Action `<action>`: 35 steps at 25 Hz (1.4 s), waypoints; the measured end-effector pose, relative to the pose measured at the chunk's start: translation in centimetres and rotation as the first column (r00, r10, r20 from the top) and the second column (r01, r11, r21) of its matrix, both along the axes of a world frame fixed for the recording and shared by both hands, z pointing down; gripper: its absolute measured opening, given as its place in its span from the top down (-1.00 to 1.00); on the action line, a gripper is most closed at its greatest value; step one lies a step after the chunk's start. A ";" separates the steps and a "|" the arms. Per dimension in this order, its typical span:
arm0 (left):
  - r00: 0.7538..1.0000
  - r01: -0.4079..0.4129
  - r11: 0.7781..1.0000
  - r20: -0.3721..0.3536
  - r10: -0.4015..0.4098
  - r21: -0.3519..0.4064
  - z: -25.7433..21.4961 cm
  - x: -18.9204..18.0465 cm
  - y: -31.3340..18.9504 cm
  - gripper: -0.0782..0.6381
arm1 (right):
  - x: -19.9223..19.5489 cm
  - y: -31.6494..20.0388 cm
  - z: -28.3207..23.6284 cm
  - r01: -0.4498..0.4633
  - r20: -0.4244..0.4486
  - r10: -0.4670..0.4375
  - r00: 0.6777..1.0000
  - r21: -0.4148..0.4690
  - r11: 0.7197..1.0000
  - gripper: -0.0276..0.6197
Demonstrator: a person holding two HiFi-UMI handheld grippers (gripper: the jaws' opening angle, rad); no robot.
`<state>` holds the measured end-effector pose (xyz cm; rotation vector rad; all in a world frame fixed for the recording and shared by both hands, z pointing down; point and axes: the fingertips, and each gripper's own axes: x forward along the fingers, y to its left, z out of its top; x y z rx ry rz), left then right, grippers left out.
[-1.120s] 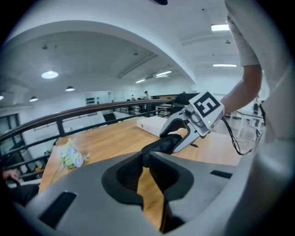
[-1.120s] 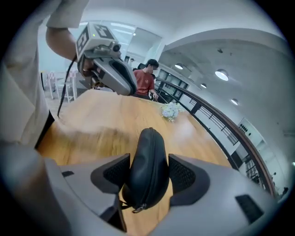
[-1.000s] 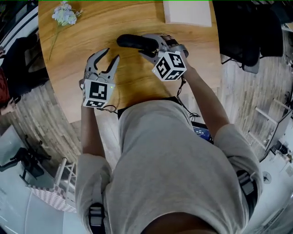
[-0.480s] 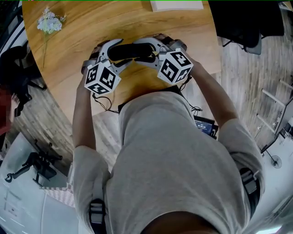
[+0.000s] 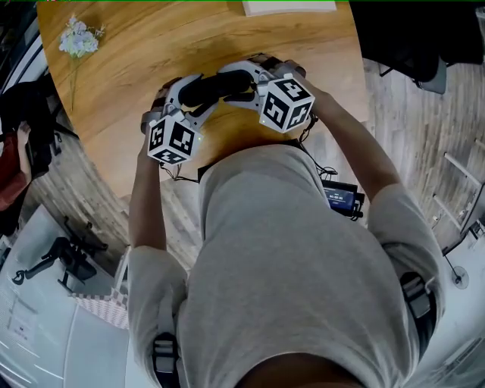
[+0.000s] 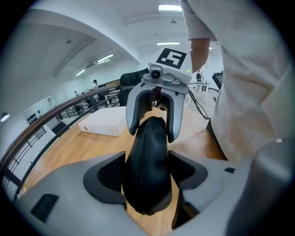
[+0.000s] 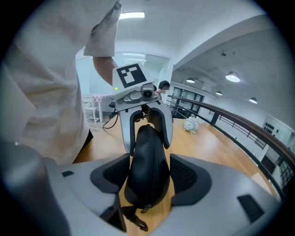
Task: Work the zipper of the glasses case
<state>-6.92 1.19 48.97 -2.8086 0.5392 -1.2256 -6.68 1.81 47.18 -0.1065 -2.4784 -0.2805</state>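
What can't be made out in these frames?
- Head view: the zipper is too small and dark on the glasses case; one end sits hidden inside the right gripper.
- Head view: white box, cut off by the top edge.
- Right gripper view: flower sprig, too small for detail.

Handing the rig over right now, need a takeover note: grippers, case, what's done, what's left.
Left gripper: jaws have just opened wide, then eased in. One end of the glasses case sits between the pads, which look in contact.
Right gripper: shut on the case's other end.
Case: black, held between both grippers over the near edge of the wooden table.
Done: case held at both ends.
Left: the zipper looks closed and its pull hangs at the right gripper's end. Probably grasp the pull and run it.
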 end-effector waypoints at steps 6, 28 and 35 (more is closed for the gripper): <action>0.994 0.109 0.992 -0.005 -0.109 -0.056 2.4 -1.0 0.0 -0.06 | 1.9 -1.8 0.7 -0.192 0.102 0.226 0.969 -0.265 0.945 0.05; 0.985 0.068 0.992 0.166 -0.049 -0.110 7.9 -3.1 2.6 -0.04 | 5.5 0.6 7.8 -0.284 -0.031 0.361 0.932 -0.680 0.676 0.46; 0.984 -0.004 0.997 0.177 0.017 -0.075 7.9 -3.0 3.2 -0.04 | 4.3 0.8 8.5 -0.213 -0.058 0.247 0.967 -0.713 0.668 0.44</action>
